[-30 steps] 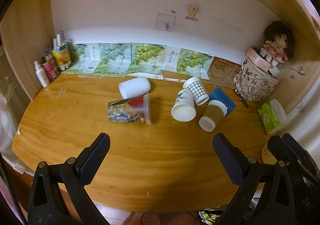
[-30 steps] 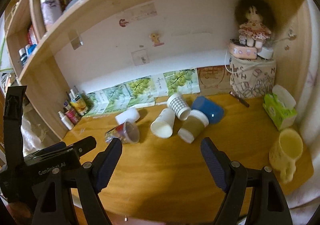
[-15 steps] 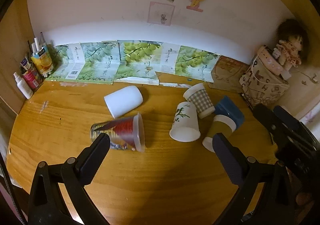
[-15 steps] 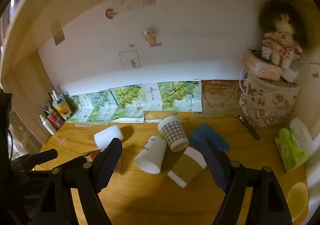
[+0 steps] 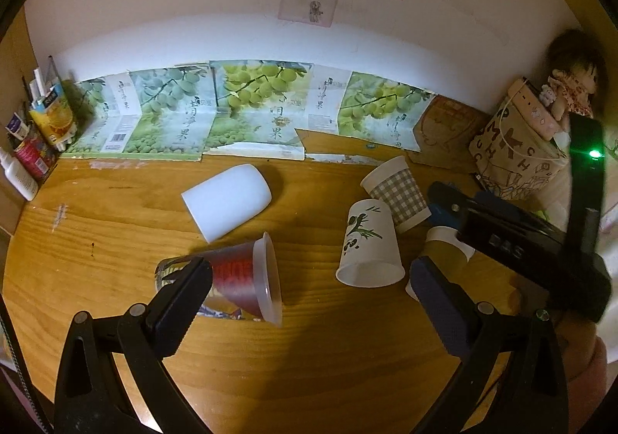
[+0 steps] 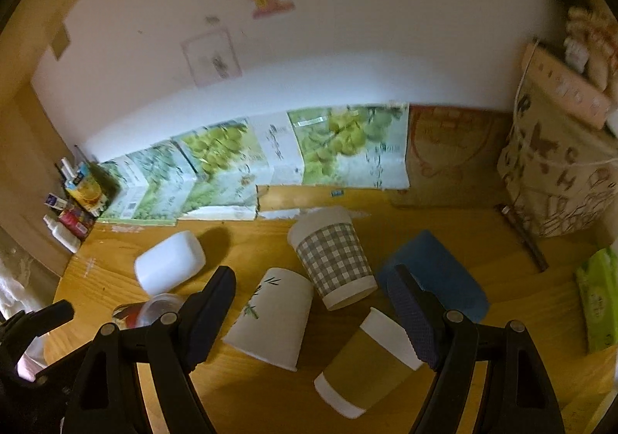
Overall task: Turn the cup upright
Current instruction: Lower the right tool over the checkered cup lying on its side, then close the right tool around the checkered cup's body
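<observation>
Several cups lie on their sides on the wooden desk [image 5: 309, 349]. A clear plastic cup with a red printed sleeve [image 5: 235, 275] lies just ahead of my open, empty left gripper [image 5: 309, 302]. Behind it lies a white cup [image 5: 228, 202]. To the right lie a white panda cup [image 5: 367, 244], a checked cup [image 5: 398, 194] and a brown cup [image 5: 444, 252]. In the right wrist view my open, empty right gripper [image 6: 313, 318] hovers over the panda cup [image 6: 274, 318], the checked cup [image 6: 332, 256], the brown cup [image 6: 367, 356] and a blue cup [image 6: 436, 272].
Green grape-print cartons [image 5: 247, 113] line the back wall. Bottles and tubes [image 5: 34, 140] stand at the back left. A patterned box [image 5: 517, 160] with a doll [image 5: 571, 86] stands at the right. A green tissue pack [image 6: 598, 299] lies at the far right.
Both grippers have moved forward over the desk toward the cups, which now look larger and closer. The right gripper now shows at the right of the left wrist view. No cup has moved.
</observation>
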The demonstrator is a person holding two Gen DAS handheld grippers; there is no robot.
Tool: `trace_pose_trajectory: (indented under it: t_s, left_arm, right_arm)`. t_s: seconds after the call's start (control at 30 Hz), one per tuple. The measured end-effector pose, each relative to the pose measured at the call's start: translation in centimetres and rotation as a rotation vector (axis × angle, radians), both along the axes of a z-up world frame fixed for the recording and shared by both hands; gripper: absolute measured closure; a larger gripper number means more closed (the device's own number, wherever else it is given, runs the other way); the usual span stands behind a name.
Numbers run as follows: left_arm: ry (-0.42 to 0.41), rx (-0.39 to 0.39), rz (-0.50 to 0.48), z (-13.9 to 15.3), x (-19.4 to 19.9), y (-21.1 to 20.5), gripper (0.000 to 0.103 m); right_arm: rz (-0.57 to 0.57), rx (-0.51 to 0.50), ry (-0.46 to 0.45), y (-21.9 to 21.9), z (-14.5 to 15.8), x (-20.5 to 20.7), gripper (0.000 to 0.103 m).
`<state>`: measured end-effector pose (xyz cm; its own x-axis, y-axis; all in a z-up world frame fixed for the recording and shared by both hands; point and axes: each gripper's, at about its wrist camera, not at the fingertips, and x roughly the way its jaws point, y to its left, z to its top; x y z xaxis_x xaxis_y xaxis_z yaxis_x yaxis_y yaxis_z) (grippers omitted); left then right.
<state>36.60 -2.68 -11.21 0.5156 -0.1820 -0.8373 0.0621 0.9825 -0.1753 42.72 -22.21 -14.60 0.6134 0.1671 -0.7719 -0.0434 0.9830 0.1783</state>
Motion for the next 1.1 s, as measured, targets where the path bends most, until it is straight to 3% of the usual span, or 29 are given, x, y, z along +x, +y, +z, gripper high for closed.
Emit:
trace_pose_trajectory:
  t_s: [0.53, 1.1]
  left_arm:
    - [0.009, -0.012, -0.123, -1.4, 1.2, -1.2, 0.001]
    - [0.039, -0.023, -0.108, -2.2, 2.0, 0.0, 0.001]
  right_arm:
    - [-0.076, 0.043, 0.157, -1.2, -5.5, 4.6, 0.021]
    - [-0.070, 0.038, 0.227, -0.4, -7.9, 7.4, 0.022]
